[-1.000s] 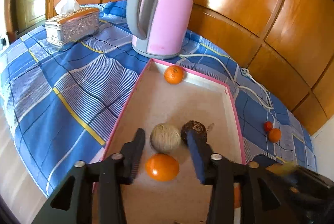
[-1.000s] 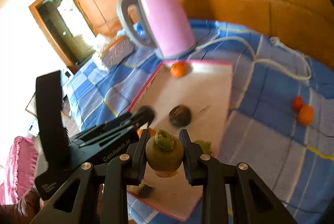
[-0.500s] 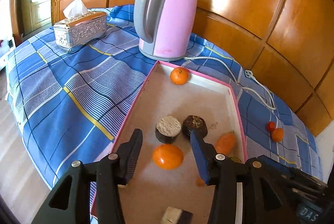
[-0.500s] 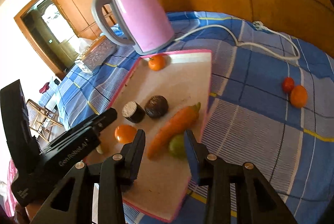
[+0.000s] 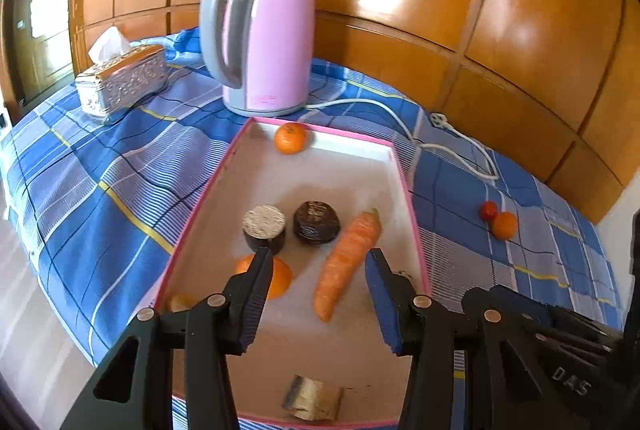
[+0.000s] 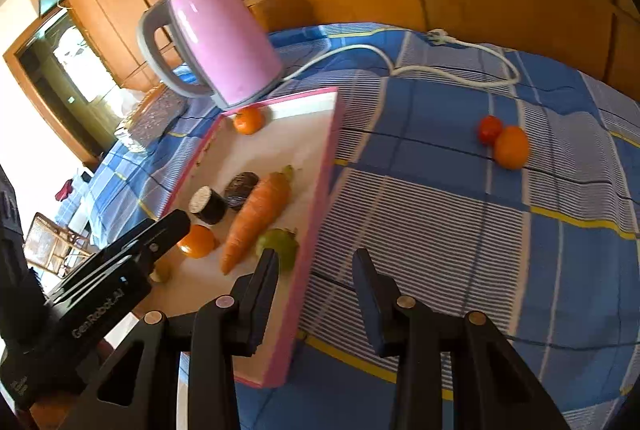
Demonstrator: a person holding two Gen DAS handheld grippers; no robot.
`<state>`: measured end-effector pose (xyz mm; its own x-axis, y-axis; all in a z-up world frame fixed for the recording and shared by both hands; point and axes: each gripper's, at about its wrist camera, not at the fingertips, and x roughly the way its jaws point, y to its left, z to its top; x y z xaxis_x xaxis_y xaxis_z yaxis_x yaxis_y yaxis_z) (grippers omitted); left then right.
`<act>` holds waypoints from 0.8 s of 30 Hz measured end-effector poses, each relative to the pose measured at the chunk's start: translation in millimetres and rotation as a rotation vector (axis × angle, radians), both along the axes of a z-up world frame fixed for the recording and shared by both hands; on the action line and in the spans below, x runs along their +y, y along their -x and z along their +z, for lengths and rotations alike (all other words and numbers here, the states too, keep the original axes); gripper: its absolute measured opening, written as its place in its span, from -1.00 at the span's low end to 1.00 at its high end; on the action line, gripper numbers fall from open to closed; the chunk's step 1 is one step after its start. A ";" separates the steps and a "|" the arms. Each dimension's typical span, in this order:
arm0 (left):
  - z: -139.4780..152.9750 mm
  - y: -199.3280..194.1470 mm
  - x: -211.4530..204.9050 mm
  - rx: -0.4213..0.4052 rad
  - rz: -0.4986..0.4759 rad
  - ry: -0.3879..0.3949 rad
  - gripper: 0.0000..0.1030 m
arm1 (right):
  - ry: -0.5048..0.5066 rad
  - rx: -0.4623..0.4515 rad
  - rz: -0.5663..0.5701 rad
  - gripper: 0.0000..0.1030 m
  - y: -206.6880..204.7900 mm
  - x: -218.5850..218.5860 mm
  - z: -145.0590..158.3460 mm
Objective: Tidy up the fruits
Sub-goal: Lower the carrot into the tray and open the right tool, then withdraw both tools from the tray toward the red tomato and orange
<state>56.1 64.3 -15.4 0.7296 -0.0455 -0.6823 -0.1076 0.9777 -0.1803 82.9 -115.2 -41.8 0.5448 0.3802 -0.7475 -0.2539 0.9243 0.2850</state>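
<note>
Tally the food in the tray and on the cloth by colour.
Orange: 4 (far mandarin, near orange fruit, carrot, cloth orange fruit)
Red: 1 (red fruit)
Green: 1 (green fruit)
Dark brown: 2 (cut-faced piece, round dark piece)
Pale or tan: 2 (pale bit, tan chunk)
Total: 10

**Surface notes**

Kettle [image 5: 262, 33]: glossy pink plastic, matt grey handle. Wall panels [image 5: 500, 9]: polished wood, bright glare. Tablecloth [image 6: 440, 230]: woven checked cloth, matt. Tissue box [image 5: 122, 83]: embossed shiny metal look. Tray [image 5: 340, 173]: matt floor. Carrot [image 5: 346, 262]: dull, slightly rough.
</note>
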 end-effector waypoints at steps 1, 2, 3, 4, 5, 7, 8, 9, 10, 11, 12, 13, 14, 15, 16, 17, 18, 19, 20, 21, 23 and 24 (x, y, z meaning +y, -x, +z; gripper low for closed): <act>0.1 0.6 -2.7 0.000 -0.008 -0.002 -0.06 | 0.002 -0.002 -0.006 -0.25 0.9 -2.4 -0.1; 0.2 0.9 -5.8 0.000 -0.018 -0.005 -0.06 | 0.007 -0.005 -0.016 -0.25 2.2 -6.1 -0.6; 0.4 1.5 -8.1 0.000 -0.023 -0.006 -0.06 | 0.010 -0.007 -0.021 -0.25 2.8 -8.5 -0.8; 0.6 1.8 -10.7 0.000 -0.029 -0.008 -0.06 | 0.014 -0.009 -0.029 -0.25 3.5 -11.1 -1.1; 0.7 2.0 -14.3 0.002 -0.037 -0.011 -0.06 | 0.019 -0.012 -0.038 -0.25 4.2 -13.9 -1.5; 0.6 2.3 -19.8 0.005 -0.049 -0.016 -0.06 | 0.025 -0.019 -0.053 -0.25 5.6 -18.2 -2.3; 0.3 2.5 -23.5 0.007 -0.058 -0.018 -0.06 | 0.028 -0.020 -0.059 -0.25 6.3 -21.1 -3.1; 0.1 2.6 -26.0 0.008 -0.064 -0.021 -0.06 | 0.028 -0.018 -0.066 -0.25 6.8 -24.1 -4.1; -0.1 2.8 -28.4 0.009 -0.070 -0.024 -0.06 | 0.029 -0.018 -0.074 -0.25 7.4 -26.8 -4.7; -0.1 2.9 -31.1 0.009 -0.076 -0.026 -0.06 | 0.031 -0.018 -0.079 -0.25 7.8 -28.9 -5.5; 0.0 3.3 -34.0 0.009 -0.083 -0.030 -0.06 | 0.035 -0.019 -0.088 -0.25 8.3 -31.8 -6.5; 0.0 3.6 -36.1 0.010 -0.089 -0.034 -0.06 | 0.038 -0.020 -0.095 -0.25 8.5 -34.1 -7.0; -0.2 3.8 -38.7 0.010 -0.095 -0.037 -0.06 | 0.039 -0.020 -0.100 -0.25 8.7 -36.3 -7.7; -0.5 3.9 -41.1 0.011 -0.102 -0.040 -0.06 | 0.039 -0.018 -0.106 -0.25 8.8 -39.2 -8.4; -0.9 3.6 -43.1 0.013 -0.107 -0.041 -0.05 | 0.038 -0.015 -0.113 -0.25 8.6 -41.7 -9.1; -1.6 3.4 -46.2 0.016 -0.113 -0.043 -0.05 | 0.036 -0.013 -0.119 -0.25 8.6 -44.9 -9.9; -1.9 3.5 -48.1 0.017 -0.118 -0.045 -0.06 | 0.035 -0.011 -0.124 -0.25 8.7 -47.4 -10.4; -2.2 3.9 -50.2 0.018 -0.124 -0.047 -0.06 | 0.033 -0.010 -0.131 -0.25 8.8 -50.8 -11.0; -2.4 4.1 -53.3 0.019 -0.132 -0.049 -0.06 | 0.032 -0.008 -0.136 -0.25 8.8 -52.3 -11.2; -2.5 4.4 -56.0 0.019 -0.137 -0.051 -0.06 | 0.031 -0.006 -0.144 -0.25 8.9 -55.1 -11.9; -2.3 3.9 -61.7 0.019 -0.151 -0.056 -0.06 | 0.029 -0.002 -0.157 -0.25 8.6 -59.8 -12.6; -2.2 3.7 -64.0 0.019 -0.158 -0.059 -0.06 | 0.027 -0.001 -0.164 -0.25 8.5 -62.6 -13.0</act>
<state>52.5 0.3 -17.6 0.7034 -0.1181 -0.7010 0.0451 0.9915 -0.1217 74.5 -177.8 -54.9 0.5983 0.2660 -0.7558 -0.0991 0.9606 0.2596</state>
